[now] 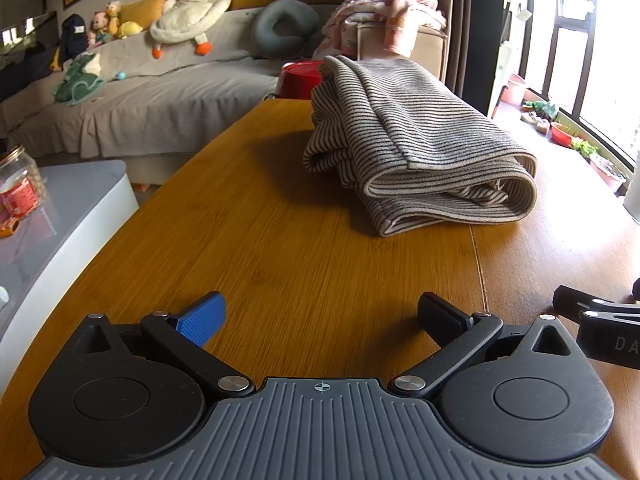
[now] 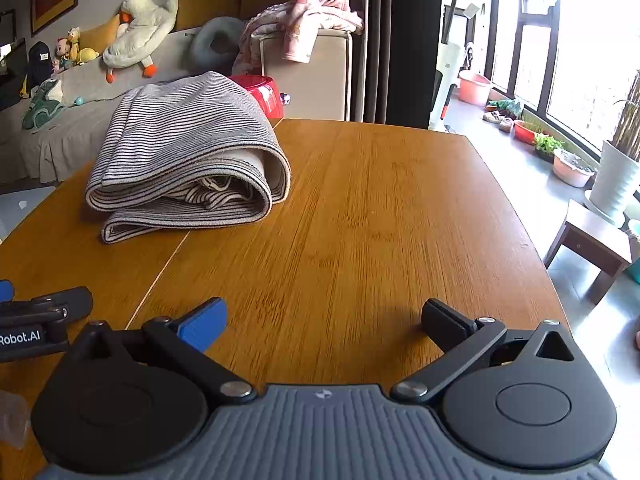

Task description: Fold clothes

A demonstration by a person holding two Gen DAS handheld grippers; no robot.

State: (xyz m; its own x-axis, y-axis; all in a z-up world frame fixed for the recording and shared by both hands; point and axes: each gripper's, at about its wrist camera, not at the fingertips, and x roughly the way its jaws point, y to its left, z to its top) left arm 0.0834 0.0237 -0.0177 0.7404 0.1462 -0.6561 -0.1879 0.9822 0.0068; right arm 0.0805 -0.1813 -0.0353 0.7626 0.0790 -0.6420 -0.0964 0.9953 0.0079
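A grey garment with thin black stripes (image 1: pixel 416 144) lies folded into a thick bundle on the wooden table (image 1: pixel 280 248), ahead and a little right of my left gripper (image 1: pixel 320 316). That gripper is open, with nothing between its blue and black fingers. In the right wrist view the same striped garment (image 2: pixel 184 160) sits ahead to the left, on the table (image 2: pixel 360 220). My right gripper (image 2: pixel 324 320) is open too, empty, low over bare wood. Each gripper shows at the edge of the other's view. Neither touches the garment.
A red container (image 1: pixel 300 80) stands past the table's far edge. A grey sofa with plush toys (image 1: pixel 160 60) and a box draped with pink cloth (image 1: pixel 392 20) lie beyond. A white cabinet with a jar (image 1: pixel 60 208) is at left. A small stool (image 2: pixel 592 244) and plant pots (image 2: pixel 616 180) stand right, by the window.
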